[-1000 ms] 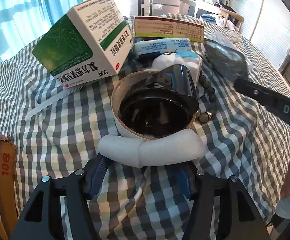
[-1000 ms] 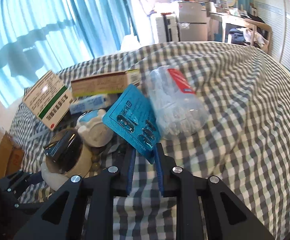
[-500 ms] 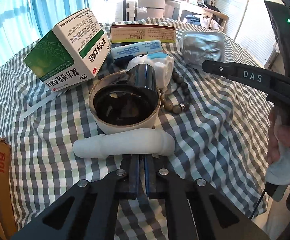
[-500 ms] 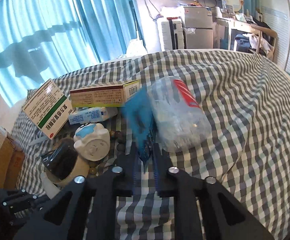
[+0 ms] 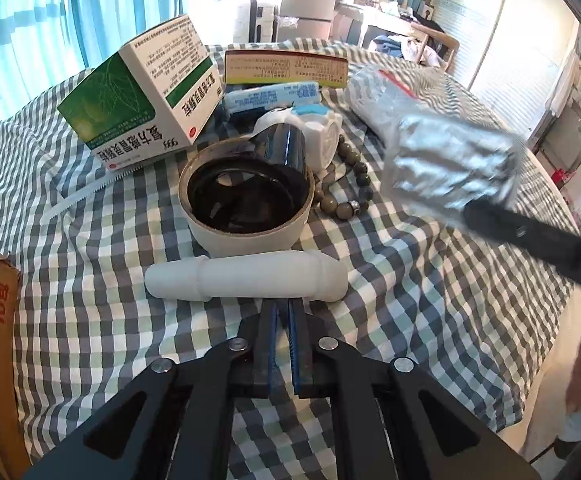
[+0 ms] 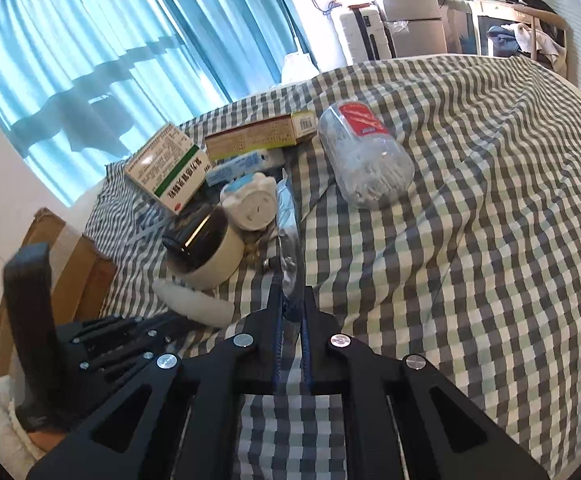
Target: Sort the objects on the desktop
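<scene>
Foil blister pack (image 6: pixel 288 236), light and bendy, sits edge-pinched in the closed right gripper (image 6: pixel 291 312); left gripper (image 5: pixel 283 312) is closed, empty, near the white tube (image 5: pixel 246 280).

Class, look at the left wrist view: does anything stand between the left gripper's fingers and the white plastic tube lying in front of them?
Nothing visible does. The left gripper is shut, and the white plastic tube lies crosswise just past its tips on the checked cloth.

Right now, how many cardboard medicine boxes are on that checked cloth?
2. The green-and-white box leans tilted at the far left of the pile; the long yellow-edged box lies behind the blue packet. Others may be hidden.
</scene>
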A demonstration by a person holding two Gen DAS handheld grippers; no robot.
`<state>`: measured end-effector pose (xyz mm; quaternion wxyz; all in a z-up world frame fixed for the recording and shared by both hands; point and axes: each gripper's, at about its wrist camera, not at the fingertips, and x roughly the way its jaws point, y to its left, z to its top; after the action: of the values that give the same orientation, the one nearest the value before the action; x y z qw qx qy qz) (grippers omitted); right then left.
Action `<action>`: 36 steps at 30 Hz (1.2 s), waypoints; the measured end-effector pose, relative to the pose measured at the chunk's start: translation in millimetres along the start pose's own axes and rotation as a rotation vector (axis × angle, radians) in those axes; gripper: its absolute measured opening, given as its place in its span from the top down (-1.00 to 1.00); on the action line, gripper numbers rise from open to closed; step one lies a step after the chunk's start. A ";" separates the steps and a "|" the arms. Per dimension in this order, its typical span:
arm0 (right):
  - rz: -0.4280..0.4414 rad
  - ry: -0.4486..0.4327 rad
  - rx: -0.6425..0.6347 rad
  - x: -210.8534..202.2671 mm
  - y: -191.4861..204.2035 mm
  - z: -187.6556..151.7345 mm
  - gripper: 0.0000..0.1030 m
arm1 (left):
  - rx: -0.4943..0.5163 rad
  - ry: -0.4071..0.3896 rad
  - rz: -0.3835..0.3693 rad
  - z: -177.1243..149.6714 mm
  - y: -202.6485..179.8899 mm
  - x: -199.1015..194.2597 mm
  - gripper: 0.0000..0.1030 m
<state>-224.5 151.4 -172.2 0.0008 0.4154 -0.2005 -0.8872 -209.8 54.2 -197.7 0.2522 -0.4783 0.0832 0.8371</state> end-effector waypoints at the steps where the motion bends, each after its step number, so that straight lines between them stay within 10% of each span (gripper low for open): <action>1: 0.002 0.009 0.014 4.3 -2.4 -2.4 0.85 | 0.006 0.001 0.001 3.5 -2.6 2.1 0.88; 14: 0.031 0.047 0.043 16.9 -6.4 -7.3 0.85 | -0.015 -0.057 -0.080 10.8 3.4 -13.9 0.86; 20: 0.041 0.053 0.048 14.9 -6.2 -8.4 0.83 | -0.033 -0.066 0.034 3.5 15.7 -18.4 -0.08; 33: -0.018 0.048 -0.034 17.7 5.3 -10.4 0.83 | -0.235 -0.015 -0.133 16.4 14.1 11.0 -0.09; 36: -0.024 0.053 -0.033 19.0 3.1 -11.0 0.83 | -0.312 -0.013 -0.143 17.7 20.7 19.5 0.21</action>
<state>-229.4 141.4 -191.5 0.0022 0.4413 -0.1806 -0.8790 -241.7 49.8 -206.9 0.2346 -0.5108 -0.0836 0.8228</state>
